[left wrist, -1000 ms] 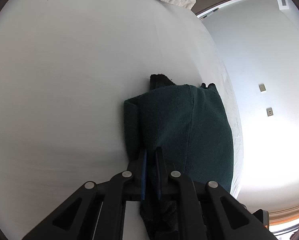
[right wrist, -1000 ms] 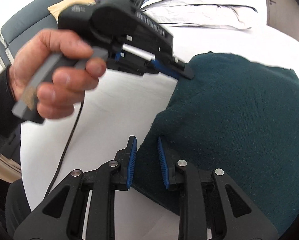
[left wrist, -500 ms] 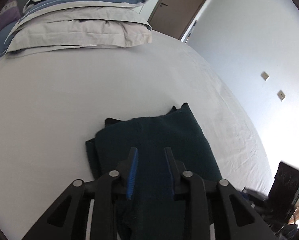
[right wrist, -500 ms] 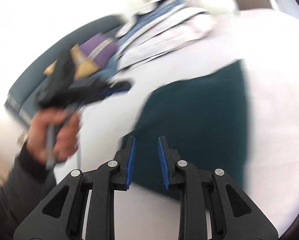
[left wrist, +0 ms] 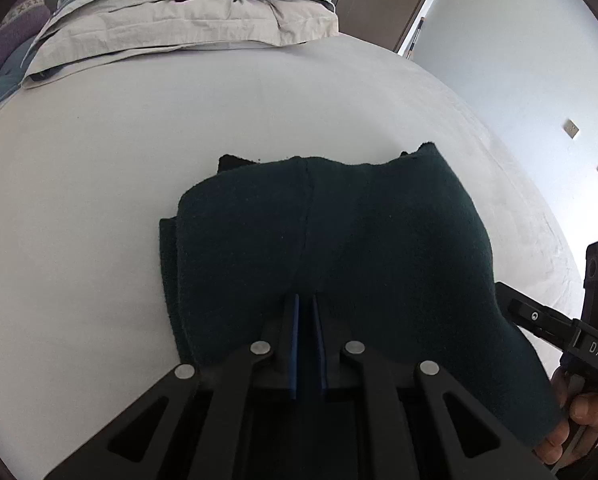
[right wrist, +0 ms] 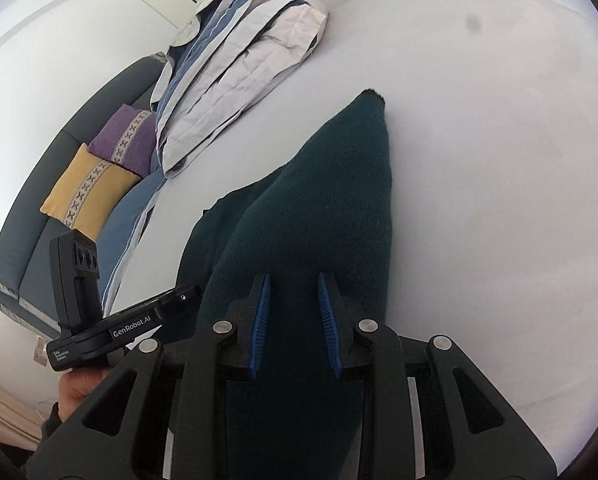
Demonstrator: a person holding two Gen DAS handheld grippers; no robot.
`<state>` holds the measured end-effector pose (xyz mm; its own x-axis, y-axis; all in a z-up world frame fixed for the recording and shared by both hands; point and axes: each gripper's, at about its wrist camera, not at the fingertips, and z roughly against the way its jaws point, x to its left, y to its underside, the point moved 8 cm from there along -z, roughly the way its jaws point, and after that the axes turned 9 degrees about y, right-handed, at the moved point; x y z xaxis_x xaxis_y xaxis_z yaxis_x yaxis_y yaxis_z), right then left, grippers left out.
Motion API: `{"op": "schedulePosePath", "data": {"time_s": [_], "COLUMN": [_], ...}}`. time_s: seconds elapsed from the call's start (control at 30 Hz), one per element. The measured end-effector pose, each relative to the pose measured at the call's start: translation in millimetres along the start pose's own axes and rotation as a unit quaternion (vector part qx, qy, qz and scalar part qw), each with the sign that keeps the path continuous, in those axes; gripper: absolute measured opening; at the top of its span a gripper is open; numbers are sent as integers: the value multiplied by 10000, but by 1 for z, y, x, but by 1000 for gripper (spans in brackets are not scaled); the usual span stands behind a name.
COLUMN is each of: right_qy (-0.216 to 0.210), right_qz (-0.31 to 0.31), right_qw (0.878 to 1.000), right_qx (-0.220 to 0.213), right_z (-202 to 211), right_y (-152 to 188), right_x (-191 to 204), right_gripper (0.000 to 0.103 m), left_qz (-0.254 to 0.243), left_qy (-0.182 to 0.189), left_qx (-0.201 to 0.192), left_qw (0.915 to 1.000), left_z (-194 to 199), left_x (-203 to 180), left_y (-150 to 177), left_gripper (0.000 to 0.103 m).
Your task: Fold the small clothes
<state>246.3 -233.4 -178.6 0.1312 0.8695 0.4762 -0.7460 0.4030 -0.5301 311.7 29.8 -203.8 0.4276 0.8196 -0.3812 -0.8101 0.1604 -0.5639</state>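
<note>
At the bottom of each frame, the left gripper [left wrist: 306, 312] has just been closing, its jaws nearly together over one dark green folded garment [left wrist: 339, 248], cloth in the slit; the right gripper [right wrist: 295, 300] clamps the same garment's near edge. The garment lies mid-frame on the white bed [left wrist: 99, 184]. Farther, top left, two stacked pillows [left wrist: 187, 12] and two cushions [right wrist: 99, 168].
</note>
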Motion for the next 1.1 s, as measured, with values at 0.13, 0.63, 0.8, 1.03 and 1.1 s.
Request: {"op": "schedulePosePath", "data": {"time_s": [0.13,0.63,0.8,1.03,1.1], "right_qy": [149,764,884,1773,1689], "right_qz": [355,1372,2230,1489,1190], "right_qw": [9993,9848,9707,9724,9777], "right_qx": [-27,-742,-116,303,370], "right_z": [-11,79,46,24,21], "right_y": [8,-10,26,52,62], "right_x": [21,57,89,13,0], "right_gripper": [25,25,25,45,48], "left_qz": [-38,278,444,212,189], "left_qy": [-139,-128,-18,-171,-194], "left_qx": [-221,-764,-826,-514,-404], "left_qw": [9997,9966,9956,9983,9988], "left_z": [7,57,58,30,22], "left_x": [4,3,5,-6,-8], "left_y": [6,1,-3,-2,-2], "left_gripper": [12,30,39,41,42]}}
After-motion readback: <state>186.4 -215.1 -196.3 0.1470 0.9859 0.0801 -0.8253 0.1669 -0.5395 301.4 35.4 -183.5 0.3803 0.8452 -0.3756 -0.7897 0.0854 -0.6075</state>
